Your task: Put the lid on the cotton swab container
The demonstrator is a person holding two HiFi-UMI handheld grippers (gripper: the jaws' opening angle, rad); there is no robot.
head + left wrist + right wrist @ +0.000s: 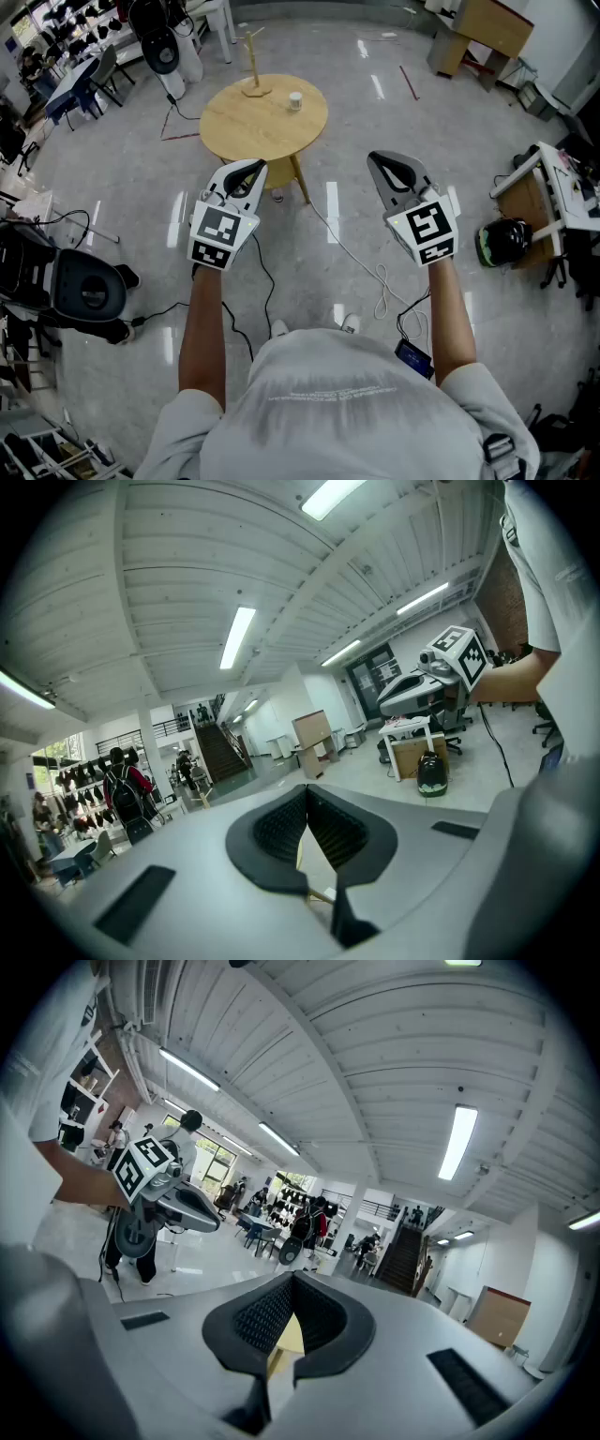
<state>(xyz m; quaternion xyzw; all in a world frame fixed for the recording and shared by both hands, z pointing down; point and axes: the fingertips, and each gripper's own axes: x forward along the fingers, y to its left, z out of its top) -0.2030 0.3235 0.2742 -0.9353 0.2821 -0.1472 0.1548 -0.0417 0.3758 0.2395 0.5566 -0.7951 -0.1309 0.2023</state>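
Shoulders in a grey shirt (337, 394) sit lowest in the head view, with both bare forearms raised in front. The left gripper (253, 169) and right gripper (377, 157) are held up side by side, well apart. Each has its jaws pressed together and is empty. Beyond them stands a round wooden table (234, 131). The container (295, 100) rests on its far right part, near a wooden stand (252, 70). Whether it's capped is too small to tell.

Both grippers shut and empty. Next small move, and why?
Probably step toward the round wooden table and lower both grippers: the left gripper and right gripper are shut, empty and held short of it, while the small white container sits on its top, out of reach.
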